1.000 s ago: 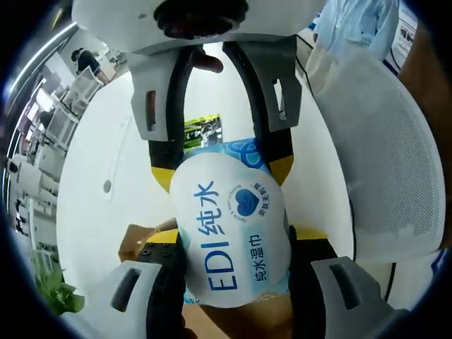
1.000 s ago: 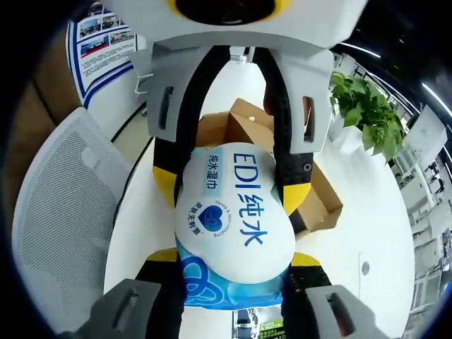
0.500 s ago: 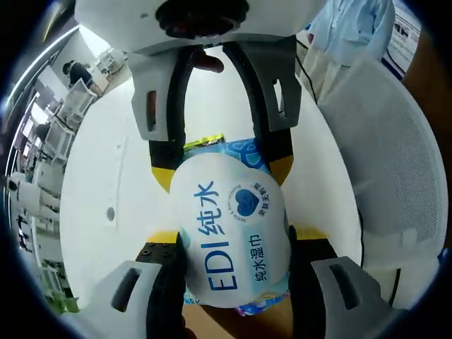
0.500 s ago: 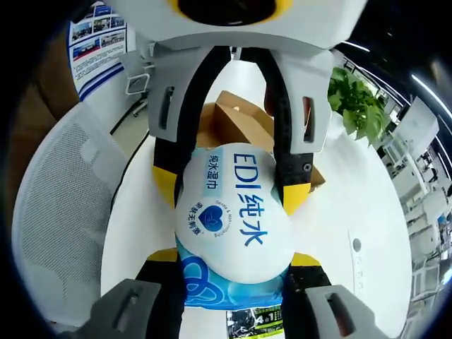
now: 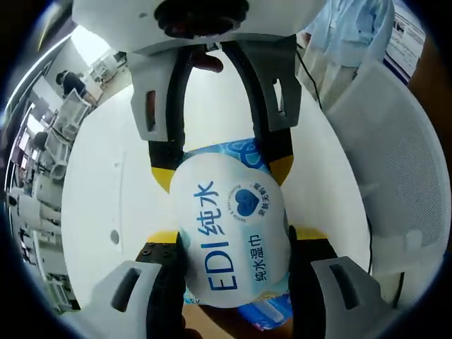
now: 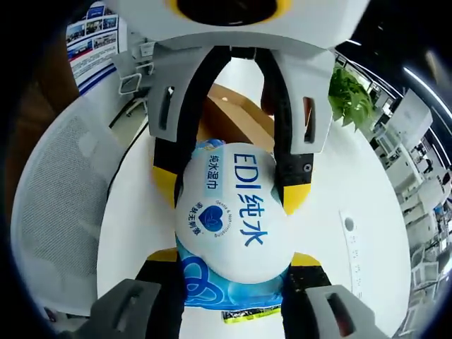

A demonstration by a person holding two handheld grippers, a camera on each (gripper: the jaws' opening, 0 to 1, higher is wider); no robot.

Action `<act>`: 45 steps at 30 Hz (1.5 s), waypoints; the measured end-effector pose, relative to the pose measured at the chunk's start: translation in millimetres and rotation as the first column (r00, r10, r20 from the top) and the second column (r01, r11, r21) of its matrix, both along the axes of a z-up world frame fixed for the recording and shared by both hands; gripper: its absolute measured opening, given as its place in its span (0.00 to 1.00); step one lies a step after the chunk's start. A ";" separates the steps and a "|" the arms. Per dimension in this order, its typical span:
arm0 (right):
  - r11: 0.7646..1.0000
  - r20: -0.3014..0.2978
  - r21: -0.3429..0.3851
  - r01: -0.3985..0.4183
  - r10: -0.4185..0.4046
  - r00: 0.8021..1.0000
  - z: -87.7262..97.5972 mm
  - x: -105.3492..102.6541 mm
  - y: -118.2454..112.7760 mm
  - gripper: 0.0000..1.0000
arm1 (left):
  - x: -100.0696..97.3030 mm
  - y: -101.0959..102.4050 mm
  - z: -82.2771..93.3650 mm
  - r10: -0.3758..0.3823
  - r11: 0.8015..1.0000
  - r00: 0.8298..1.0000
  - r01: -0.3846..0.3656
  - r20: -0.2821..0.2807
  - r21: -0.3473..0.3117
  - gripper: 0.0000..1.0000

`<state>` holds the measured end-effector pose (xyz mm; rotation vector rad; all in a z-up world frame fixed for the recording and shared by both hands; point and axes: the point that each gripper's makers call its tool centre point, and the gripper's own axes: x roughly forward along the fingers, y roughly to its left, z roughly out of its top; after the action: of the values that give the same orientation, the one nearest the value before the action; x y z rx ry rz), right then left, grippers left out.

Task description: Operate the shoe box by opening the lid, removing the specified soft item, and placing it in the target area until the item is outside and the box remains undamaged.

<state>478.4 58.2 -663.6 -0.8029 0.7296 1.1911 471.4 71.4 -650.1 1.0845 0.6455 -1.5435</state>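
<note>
Both views have swung over the white desk point(image 5: 127, 176); each claw point(image 5: 233, 233) point(image 6: 233, 272) still pinches the soft, glossy pack point(image 5: 229, 233) point(image 6: 233, 219) between them.

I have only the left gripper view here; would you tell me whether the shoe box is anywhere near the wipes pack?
Observer: Yes. In the right gripper view a brown cardboard shoe box sits on the white table just beyond the wipes pack.
Operator: Thank you. What is past the box?
Observer: A green leafy plant, toward that view's upper right.
Operator: Is anything showing below the pack?
Observer: A yellow and black printed strip peeks out at the pack's lower edge; I cannot tell what it is.
</note>
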 end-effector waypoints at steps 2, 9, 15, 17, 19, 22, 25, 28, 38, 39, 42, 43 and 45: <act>1.000 -0.001 -0.002 0.003 -0.003 1.000 -1.3 1.4 -4.4 0.51 | 1.6 -3.4 -1.3 -0.003 1.000 1.000 0.003 -0.001 -0.002 0.58; 1.000 -0.006 -0.011 0.008 -0.008 1.000 -6.2 6.0 -17.3 0.51 | 8.6 -17.5 -8.0 -0.008 1.000 1.000 0.008 -0.006 -0.011 0.58; 1.000 -0.011 -0.016 0.008 -0.008 1.000 -11.6 10.4 -24.1 0.52 | 15.8 -25.6 -14.6 -0.009 1.000 1.000 0.009 -0.009 -0.010 0.58; 1.000 -0.013 -0.020 0.007 -0.008 1.000 -13.3 11.4 -26.2 0.52 | 18.2 -28.2 -17.1 -0.009 1.000 1.000 0.009 -0.011 -0.012 0.58; 1.000 -0.015 -0.024 0.004 -0.005 1.000 -15.3 12.3 -29.0 0.52 | 20.2 -31.3 -19.8 -0.007 1.000 1.000 0.007 -0.012 -0.014 0.58; 1.000 -0.019 -0.027 0.004 -0.005 1.000 -19.5 15.7 -34.9 0.52 | 23.3 -35.7 -23.7 -0.007 1.000 1.000 0.007 -0.014 -0.016 0.58; 1.000 -0.023 -0.030 0.004 -0.005 1.000 -23.7 18.0 -38.4 0.52 | 25.3 -38.7 -27.4 -0.008 1.000 1.000 0.008 -0.017 -0.015 0.58; 0.999 -0.026 -0.034 0.004 -0.005 1.000 -27.3 19.0 -40.4 0.52 | 28.2 -41.9 -32.4 -0.009 1.000 1.000 0.008 -0.018 -0.014 0.58; 0.999 -0.045 -0.045 -0.001 -0.001 0.999 -47.7 27.7 -48.3 0.52 | 35.4 -49.8 -52.8 -0.010 1.000 0.999 0.009 -0.031 -0.012 0.58; 0.999 -0.045 -0.047 -0.002 0.000 0.999 -49.5 29.4 -49.3 0.52 | 35.7 -50.4 -54.1 -0.009 1.000 0.999 0.009 -0.031 -0.012 0.58; 0.999 -0.051 -0.051 -0.006 0.003 0.999 -52.7 29.8 -50.5 0.52 | 36.8 -51.7 -58.2 -0.007 1.000 0.999 0.007 -0.036 -0.012 0.58; 0.999 -0.051 -0.051 -0.006 0.003 0.999 -54.0 30.1 -50.8 0.52 | 37.4 -51.9 -59.2 -0.007 1.000 0.999 0.007 -0.036 -0.011 0.58; 0.999 -0.053 -0.050 -0.005 0.003 0.999 -56.8 31.3 -51.3 0.52 | 39.2 -52.6 -62.5 -0.008 1.000 0.999 0.007 -0.037 -0.009 0.58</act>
<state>509.7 6.9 -720.5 -0.8175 0.8040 1.2054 510.6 18.8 -712.7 1.0550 0.6591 -1.5746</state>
